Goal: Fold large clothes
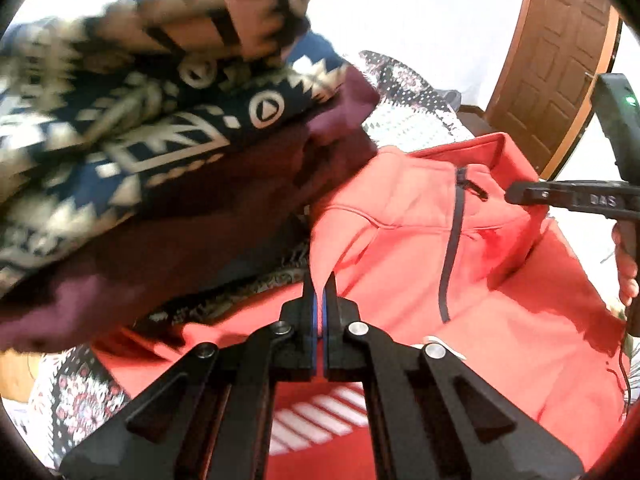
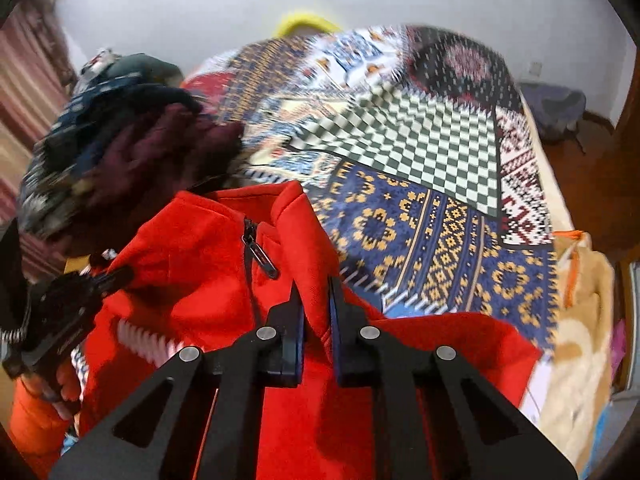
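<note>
Red fabric of the zip-neck sweatshirt [image 2: 208,256] was pinched in both tools: the right gripper [image 2: 316,288] clenched a fold beside the collar at its 12 o'clock, while the left gripper [image 1: 320,284] was closed tight on the shoulder edge. Only the right wrist view showed the patchwork bedspread [image 2: 440,208] (blurred), only the left the brown door [image 1: 560,60]. Both grippers pointed steeply downward, a hand [image 1: 626,272] at 3 o'clock.
</note>
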A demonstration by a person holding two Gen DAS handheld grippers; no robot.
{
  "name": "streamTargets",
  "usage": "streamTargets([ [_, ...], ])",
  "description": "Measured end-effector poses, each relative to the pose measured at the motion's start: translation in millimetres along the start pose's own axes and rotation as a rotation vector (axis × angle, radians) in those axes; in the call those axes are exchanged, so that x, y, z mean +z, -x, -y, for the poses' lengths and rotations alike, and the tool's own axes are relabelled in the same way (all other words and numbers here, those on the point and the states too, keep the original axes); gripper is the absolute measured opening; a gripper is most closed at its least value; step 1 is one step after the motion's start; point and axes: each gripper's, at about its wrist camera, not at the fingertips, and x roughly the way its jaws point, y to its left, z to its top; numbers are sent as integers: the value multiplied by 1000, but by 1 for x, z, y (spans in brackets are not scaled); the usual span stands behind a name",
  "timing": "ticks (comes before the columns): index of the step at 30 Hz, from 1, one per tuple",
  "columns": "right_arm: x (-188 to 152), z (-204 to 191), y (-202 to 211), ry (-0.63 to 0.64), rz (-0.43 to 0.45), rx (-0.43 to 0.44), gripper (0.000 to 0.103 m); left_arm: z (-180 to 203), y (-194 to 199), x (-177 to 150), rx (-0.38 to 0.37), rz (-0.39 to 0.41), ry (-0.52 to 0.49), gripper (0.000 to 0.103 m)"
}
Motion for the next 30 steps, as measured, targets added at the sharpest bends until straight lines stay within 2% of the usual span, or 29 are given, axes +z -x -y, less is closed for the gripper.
streamTargets([
  [4,-25,-8,32,-22,58,40,9,-1,32,-12,-9,31,17,0],
  [8,-69,-16,59,-67,98,88,9,-10,66,-36,-38,54,35,0],
  [13,-115,-36,68,-43,72,102,9,-15,96,-75,-56,48,43,0],
  [17,-144,-35,60,-67,22,88,9,-12,94,-112,-62,15,52,0],
  [21,-165,-41,66,-43,17,61,10,-10,84,-156,-48,-70,70,1],
  [24,-178,-45,72,-25,28,28,13,-14,80,-178,-32,-127,104,9],
  [26,-184,-43,75,-31,29,5,15,-15,79,-186,9,-149,109,16],
  [27,-189,-42,77,-40,28,6,16,-13,82,-190,25,-150,109,18],
  [29,-193,-37,79,-70,28,2,16,-13,88,-196,56,-138,111,31],
  [30,-196,-37,80,-77,31,-1,16,-14,91,-197,67,-127,114,33],
])
